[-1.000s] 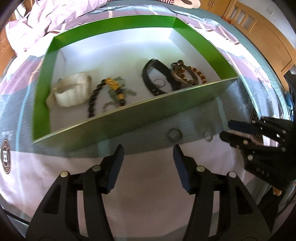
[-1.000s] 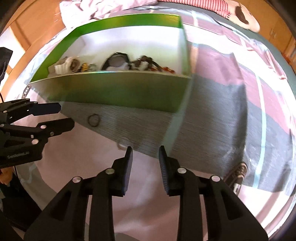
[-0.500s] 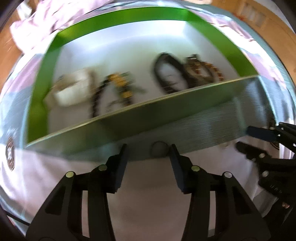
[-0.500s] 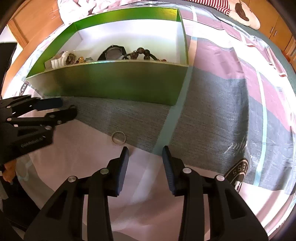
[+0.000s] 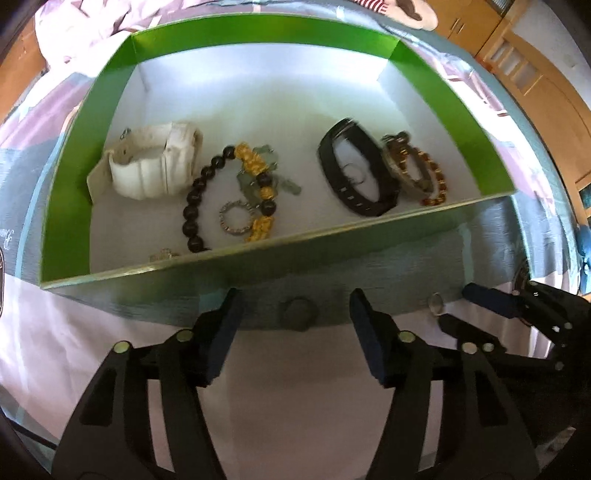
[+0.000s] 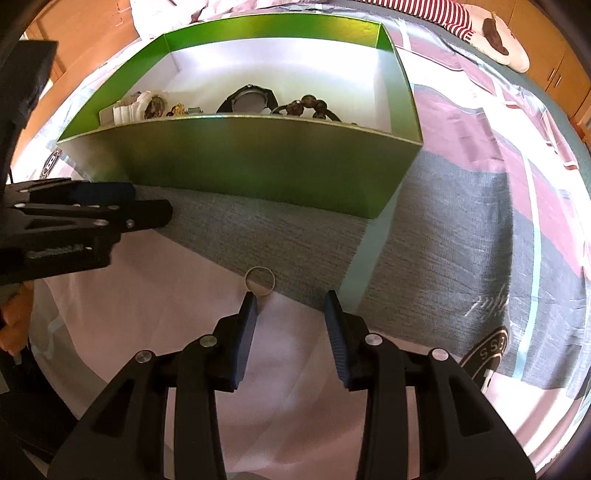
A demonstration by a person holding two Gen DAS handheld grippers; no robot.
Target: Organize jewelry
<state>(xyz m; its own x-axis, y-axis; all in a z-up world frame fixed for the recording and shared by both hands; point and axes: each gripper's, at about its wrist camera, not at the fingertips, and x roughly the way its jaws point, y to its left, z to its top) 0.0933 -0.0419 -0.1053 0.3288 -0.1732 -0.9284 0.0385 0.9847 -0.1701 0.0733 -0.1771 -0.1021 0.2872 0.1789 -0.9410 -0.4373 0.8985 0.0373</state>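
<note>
A green box (image 5: pixel 258 258) with a white floor lies on the bedspread and holds a white watch (image 5: pixel 155 166), a black and gold bead bracelet (image 5: pixel 229 199), a black band (image 5: pixel 354 177) and a brown bead bracelet (image 5: pixel 417 170). A dark ring (image 5: pixel 298 314) lies on the grey stripe between the fingers of my open left gripper (image 5: pixel 295 314). A thin pale ring (image 6: pixel 260 282) lies just ahead of my open right gripper (image 6: pixel 290 310), close to its left fingertip; it also shows in the left wrist view (image 5: pixel 436 304). Both grippers are empty.
The box's near wall (image 6: pixel 258 162) stands just beyond both rings. The left gripper (image 6: pixel 92 214) reaches in at the left of the right wrist view. Rumpled bedding (image 5: pixel 74 29) and a striped soft toy (image 6: pixel 491 33) lie behind the box; wooden cabinets (image 5: pixel 535 74) stand at the right.
Both grippers moved forward toward the box. The dark ring now lies between the left fingers. The pale ring now lies just ahead of the right fingers, which have opened wider.
</note>
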